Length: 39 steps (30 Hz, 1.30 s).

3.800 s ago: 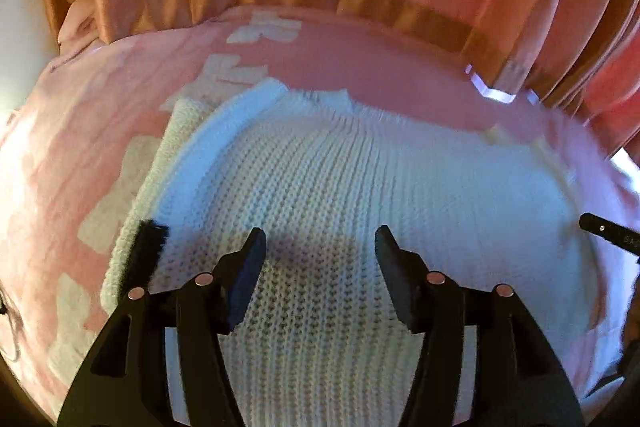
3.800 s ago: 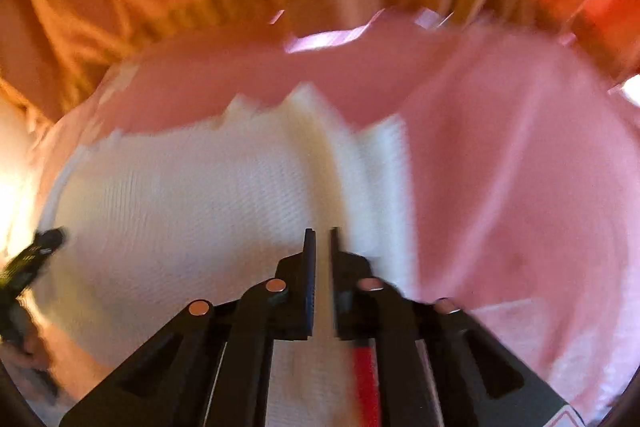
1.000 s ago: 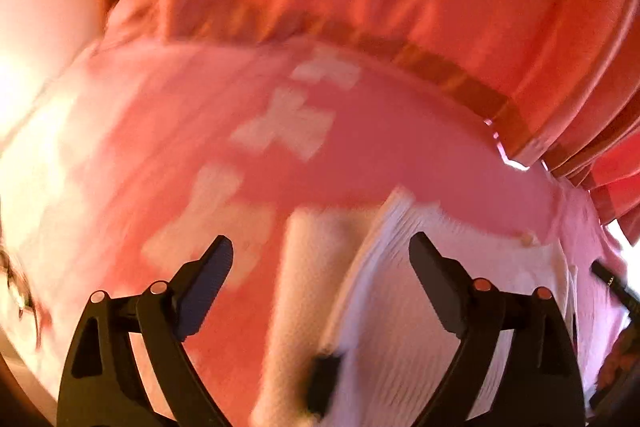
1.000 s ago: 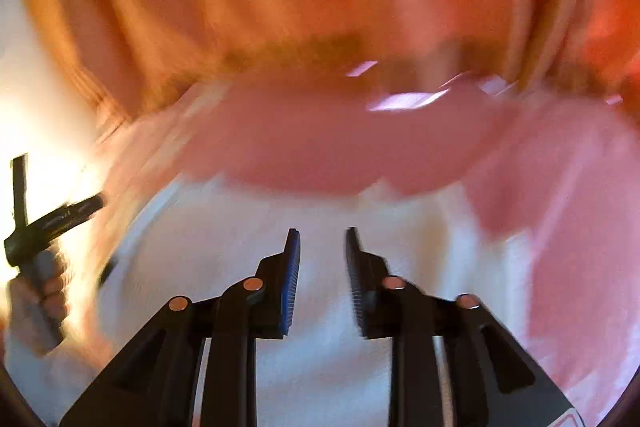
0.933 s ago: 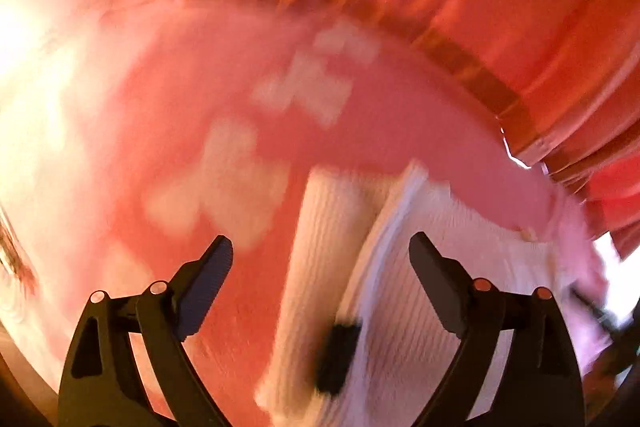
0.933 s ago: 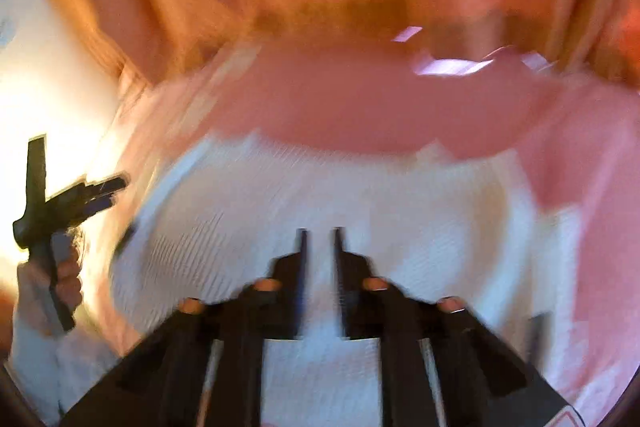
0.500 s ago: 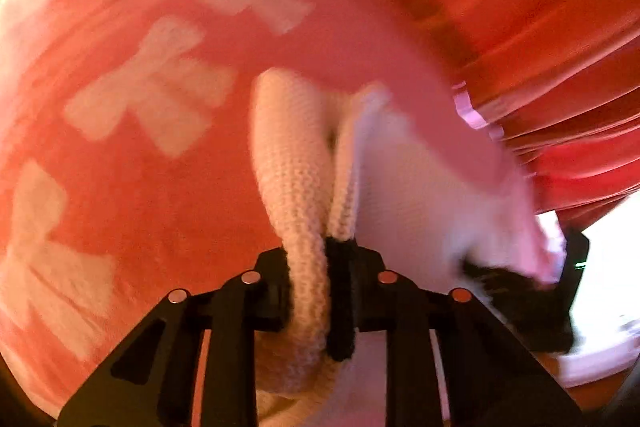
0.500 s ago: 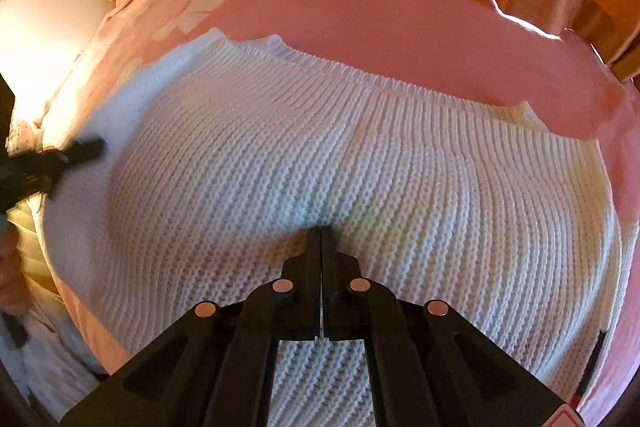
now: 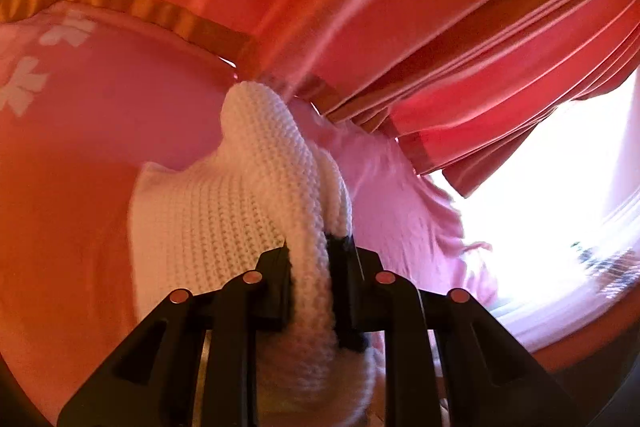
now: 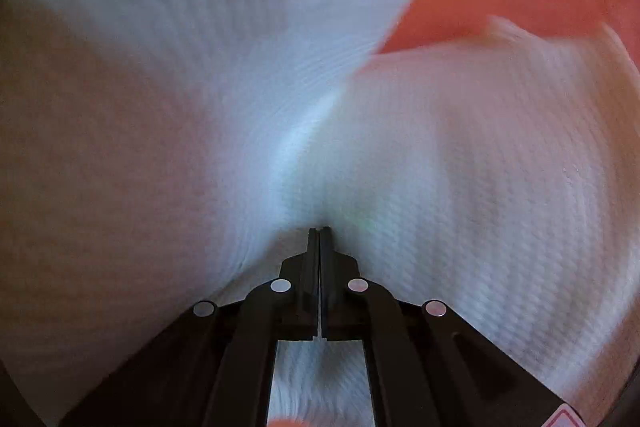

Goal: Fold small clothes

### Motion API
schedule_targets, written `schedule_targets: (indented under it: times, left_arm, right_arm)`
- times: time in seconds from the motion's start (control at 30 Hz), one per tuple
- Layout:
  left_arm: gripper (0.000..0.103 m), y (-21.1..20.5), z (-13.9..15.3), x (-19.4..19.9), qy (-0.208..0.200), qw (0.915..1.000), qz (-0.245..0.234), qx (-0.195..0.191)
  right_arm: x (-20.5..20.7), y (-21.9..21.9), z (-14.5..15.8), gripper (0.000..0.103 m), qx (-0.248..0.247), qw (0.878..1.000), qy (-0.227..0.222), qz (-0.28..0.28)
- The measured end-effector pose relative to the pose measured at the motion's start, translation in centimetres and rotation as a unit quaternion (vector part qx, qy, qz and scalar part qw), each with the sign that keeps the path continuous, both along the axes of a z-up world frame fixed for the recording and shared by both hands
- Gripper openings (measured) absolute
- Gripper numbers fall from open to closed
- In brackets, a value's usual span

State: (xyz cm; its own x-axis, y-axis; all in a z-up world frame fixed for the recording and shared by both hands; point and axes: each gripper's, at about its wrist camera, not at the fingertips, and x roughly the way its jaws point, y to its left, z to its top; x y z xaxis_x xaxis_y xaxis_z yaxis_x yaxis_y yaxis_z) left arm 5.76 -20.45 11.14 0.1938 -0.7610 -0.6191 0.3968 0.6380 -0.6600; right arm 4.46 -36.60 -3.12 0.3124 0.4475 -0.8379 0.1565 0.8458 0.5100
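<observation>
The sweater (image 9: 224, 223), a white knit, lies on a pink blanket (image 9: 92, 115) printed with pale flowers, and one bunched edge of it is lifted off that surface. The left gripper (image 9: 310, 267) pinches this thick roll of knit between its two black pads, and a small black patch on the cloth shows just beside the right-hand pad. From the pinch the knit rises to a rounded fold near the top of the cloth, then drops away to the left in a flat sheet whose left edge runs straight down over the blanket.

To the left of that edge the blanket is bare and smooth. To the right of the lifted roll the blanket is rumpled and runs to a bright, washed-out strip. Behind, an orange-red curtain (image 9: 400, 7) with a gold band along its hem hangs close to the far side of the blanket, touching or nearly touching the top of the fold.

In the right wrist view the right gripper (image 10: 319, 233) has its jaws pressed together with nothing between them, tips set against the knit where two planes of the sweater meet in a crease. One plane slants up to the left, blurred; the other spreads flat to the right. A wedge of blanket shows at upper right beyond the sweater's edge.
</observation>
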Motion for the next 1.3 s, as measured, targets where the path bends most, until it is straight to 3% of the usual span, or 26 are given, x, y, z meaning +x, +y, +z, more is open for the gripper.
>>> schedule_targets:
  times: [0.1, 0.17, 0.3, 0.37, 0.4, 0.43, 0.47, 0.5, 0.53, 0.63, 0.73, 0.87, 0.93, 1.1, 1.17, 1.23, 1.3]
  left_arm:
    - [0.019, -3.5, -1.5, -0.5, 0.007, 0.9996, 0.002, 0.025]
    - [0.020, -5.8, -3.2, -1.1, 0.012, 0.9986, -0.001, 0.052]
    - [0.029, -10.4, -8.8, -3.3, 0.029, 0.9915, -0.012, 0.126]
    - [0.046, -11.5, -10.1, -4.7, 0.029, 0.9906, -0.021, 0.132]
    - [0.052, -11.3, -10.0, -5.7, 0.020, 0.9923, -0.030, 0.119]
    - [0.065, -10.8, -9.5, -6.4, 0.008, 0.9932, -0.040, 0.109]
    - [0.075, -10.0, -8.8, -7.1, -0.005, 0.9938, -0.049, 0.100]
    - [0.080, -8.4, -7.5, -8.1, -0.032, 0.9941, -0.058, 0.086]
    - [0.090, -7.3, -6.7, -8.6, -0.047, 0.9939, -0.059, 0.080]
    - [0.093, -3.1, -4.6, -9.4, -0.088, 0.9916, -0.056, 0.076]
    - [0.094, 0.9, -4.2, -9.6, -0.108, 0.9884, -0.030, 0.102]
    - [0.094, 4.3, -5.5, -10.0, -0.102, 0.9878, 0.001, 0.118]
    - [0.094, 4.9, -6.5, -10.5, -0.089, 0.9895, 0.009, 0.114]
    - [0.094, 5.3, -8.3, -12.1, -0.064, 0.9915, -0.003, 0.113]
    - [0.094, 4.8, -8.7, -13.1, -0.071, 0.9896, -0.020, 0.124]
    - [0.094, 3.8, -9.8, -14.3, -0.077, 0.9859, -0.040, 0.143]
    - [0.094, 2.6, -11.0, -15.1, -0.083, 0.9823, -0.051, 0.160]
  right_arm:
    - [-3.1, -6.6, 3.1, 0.010, -0.096, 0.992, -0.021, -0.078]
    - [-5.6, -10.8, 4.5, 0.010, -0.131, 0.982, -0.030, -0.132]
    - [-10.2, -16.1, 5.8, 0.011, -0.101, 0.974, -0.058, -0.196]
    - [-11.0, -15.9, 6.4, 0.013, -0.100, 0.976, -0.073, -0.181]
    - [-10.9, -15.5, 6.6, 0.020, -0.100, 0.977, -0.080, -0.171]
    - [-11.1, -14.9, 6.8, 0.036, -0.093, 0.979, -0.091, -0.155]
    - [-11.0, -14.5, 7.0, 0.044, -0.086, 0.981, -0.097, -0.143]
    - [-10.9, -14.1, 7.0, 0.053, -0.078, 0.983, -0.102, -0.129]
    - [-10.5, -13.1, 6.9, 0.056, -0.068, 0.986, -0.106, -0.109]
    - [-9.4, -10.5, 6.1, 0.066, -0.057, 0.991, -0.100, -0.075]
    - [-7.9, -7.6, 4.4, 0.070, -0.074, 0.994, -0.064, -0.044]
    - [-6.6, -5.5, 2.0, 0.066, -0.085, 0.995, -0.036, -0.033]
    - [-6.3, -5.0, 1.6, 0.018, -0.086, 0.995, -0.035, -0.033]
    - [-8.9, -7.4, 7.4, 0.014, -0.045, 0.989, -0.129, -0.063]
    - [-9.5, -8.9, 6.2, 0.014, -0.076, 0.988, -0.107, -0.080]
    - [-8.9, -10.2, 1.5, 0.016, -0.106, 0.991, -0.020, -0.084]
    - [-8.7, -10.4, -0.1, 0.022, -0.102, 0.992, 0.001, -0.074]
